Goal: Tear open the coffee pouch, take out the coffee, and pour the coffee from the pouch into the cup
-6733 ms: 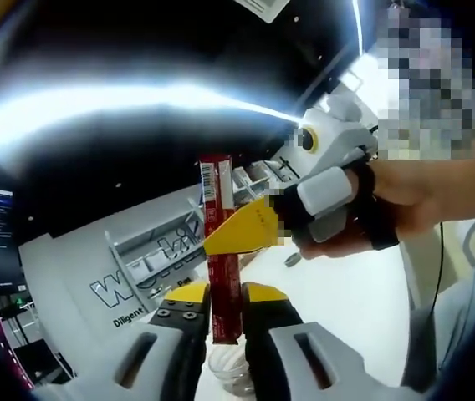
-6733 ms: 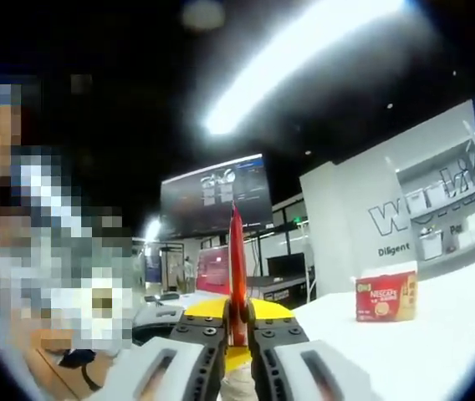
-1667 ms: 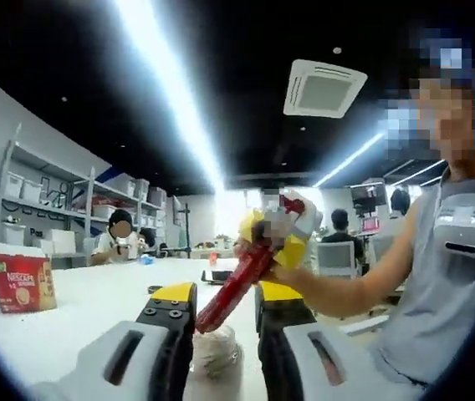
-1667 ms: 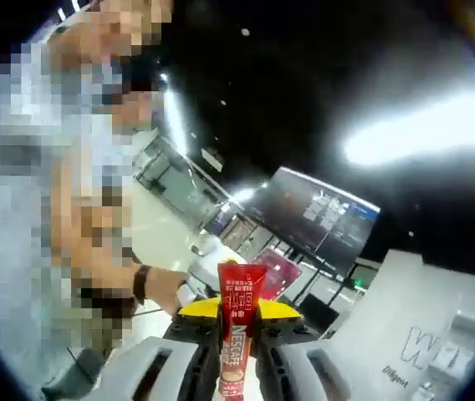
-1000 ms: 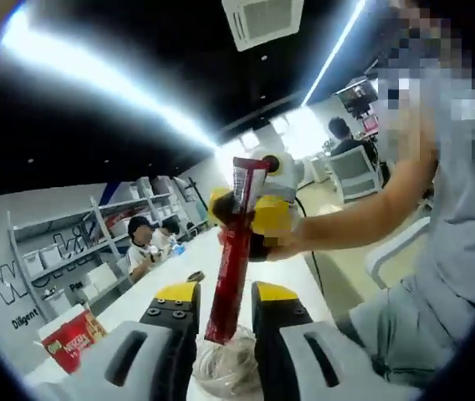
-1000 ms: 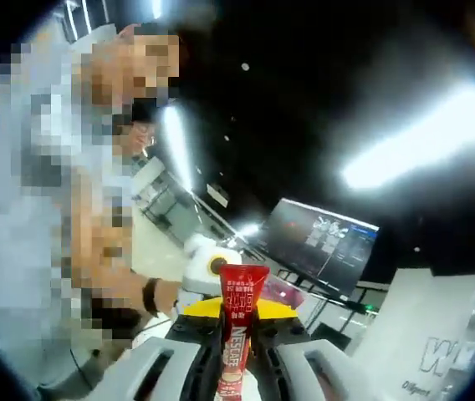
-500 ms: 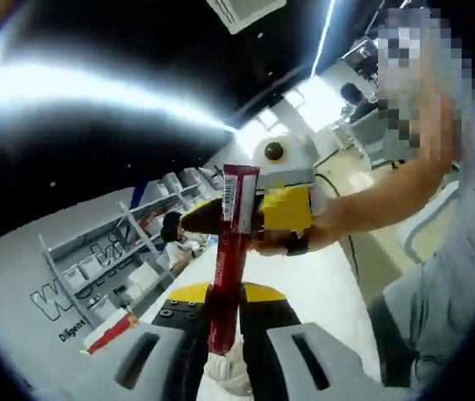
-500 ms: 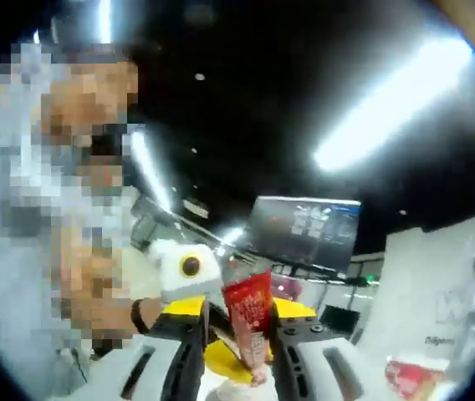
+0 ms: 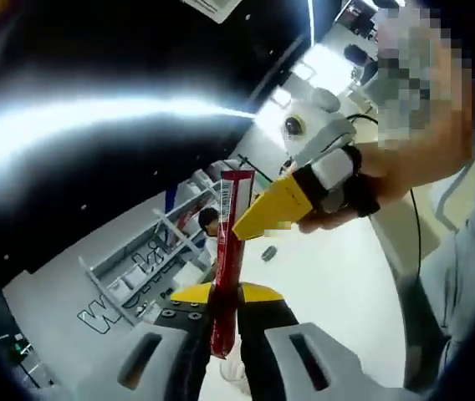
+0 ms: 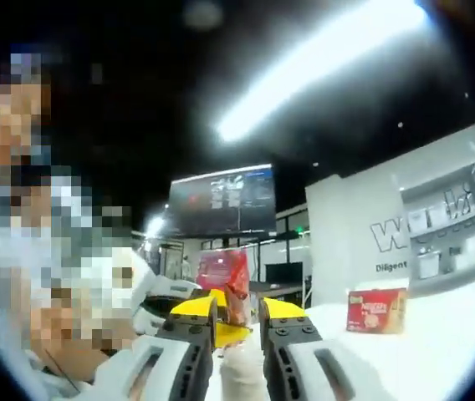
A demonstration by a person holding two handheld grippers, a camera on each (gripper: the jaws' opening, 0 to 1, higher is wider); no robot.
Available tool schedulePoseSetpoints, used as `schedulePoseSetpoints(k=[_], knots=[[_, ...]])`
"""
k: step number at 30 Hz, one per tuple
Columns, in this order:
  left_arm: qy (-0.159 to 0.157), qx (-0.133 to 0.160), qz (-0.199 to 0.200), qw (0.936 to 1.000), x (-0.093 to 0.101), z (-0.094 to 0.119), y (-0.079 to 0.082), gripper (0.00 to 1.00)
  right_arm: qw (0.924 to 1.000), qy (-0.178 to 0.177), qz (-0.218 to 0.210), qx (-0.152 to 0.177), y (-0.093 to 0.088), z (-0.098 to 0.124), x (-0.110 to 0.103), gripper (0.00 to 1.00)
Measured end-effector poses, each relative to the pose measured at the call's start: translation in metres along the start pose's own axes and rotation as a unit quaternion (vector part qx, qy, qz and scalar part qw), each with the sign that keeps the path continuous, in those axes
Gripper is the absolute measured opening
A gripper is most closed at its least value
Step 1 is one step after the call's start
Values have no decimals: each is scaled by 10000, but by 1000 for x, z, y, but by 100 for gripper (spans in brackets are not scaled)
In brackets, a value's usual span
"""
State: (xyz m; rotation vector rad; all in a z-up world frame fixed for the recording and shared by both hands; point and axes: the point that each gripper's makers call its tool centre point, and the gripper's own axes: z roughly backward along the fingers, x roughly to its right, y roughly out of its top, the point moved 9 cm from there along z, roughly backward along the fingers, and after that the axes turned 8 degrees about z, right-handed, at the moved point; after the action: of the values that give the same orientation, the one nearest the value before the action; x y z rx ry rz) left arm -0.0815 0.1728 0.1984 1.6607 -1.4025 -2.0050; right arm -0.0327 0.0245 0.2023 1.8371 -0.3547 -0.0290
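The pouch [image 9: 226,267] is held upright in the left gripper view, its long axis running up from between the left gripper [image 9: 222,305] jaws, which are closed on its lower part; its printed top end points away from the camera. The right gripper [image 9: 264,217] comes in from the right, its yellow tip just beside the pouch's upper part — whether it touches cannot be told. In the right gripper view the right gripper's [image 10: 237,313] jaws stand apart, the pouch [image 10: 229,284] seen between them but not clearly pinched. A cup [image 9: 236,374] is seen below the left jaws. The white table [image 10: 438,334] carries a red box [image 10: 376,311]; shelving [image 9: 150,259], a lettered wall and a screen [image 10: 222,200] stand behind. A hand [image 9: 405,150] grips the right gripper from the right.
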Motion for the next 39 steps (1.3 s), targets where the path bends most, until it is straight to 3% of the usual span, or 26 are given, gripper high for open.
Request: schedulePoseSetpoints(k=[3, 9, 12, 17, 20, 24, 26, 27, 30, 31, 33, 34, 39], knots=[[129, -86, -270, 9995, 2, -2, -1, 13, 9999, -107, -134, 21, 1, 1, -1, 22], [229, -91, -438, 9987, 9, -3, 0, 14, 9994, -225, -224, -113, -5, 4, 1, 10], [5, 102, 26, 9999, 12, -2, 1, 18, 9994, -288, -167, -66, -5, 9, 1, 6], [-53, 522, 754, 9958, 3, 9, 4, 25, 9993, -252, -191, 194, -10, 15, 4, 6], [-43, 681, 1255, 9897, -9, 21, 2, 26, 9990, -132, -195, 378, -16, 18, 5, 6], [163, 1004, 2144, 9714, -34, 43, -8, 25, 9962, -79, 81, 861, -25, 28, 9, 6], [323, 949, 2444, 9645, -42, 51, -14, 24, 9963, -64, 29, 855, -37, 30, 10, 5], [504, 810, 2467, 9644, -48, 55, -21, 23, 9984, -73, 13, 566, -48, 29, 8, 5], [850, 594, 2644, 9588, -58, 66, -34, 23, 9965, -90, -139, 813, -48, 32, 9, 5], [894, 630, 2744, 9554, -60, 70, -36, 22, 9953, -126, -160, 944, -46, 34, 10, 5], [954, 734, 2926, 9486, -61, 76, -39, 22, 9963, -177, -150, 833, -50, 35, 11, 5], [965, 772, 2974, 9467, -63, 78, -40, 21, 9981, -149, -106, 593, -55, 35, 12, 5], [983, 701, 2906, 9492, -64, 82, -37, 21, 9960, -111, -149, 869, -50, 35, 10, 5]])
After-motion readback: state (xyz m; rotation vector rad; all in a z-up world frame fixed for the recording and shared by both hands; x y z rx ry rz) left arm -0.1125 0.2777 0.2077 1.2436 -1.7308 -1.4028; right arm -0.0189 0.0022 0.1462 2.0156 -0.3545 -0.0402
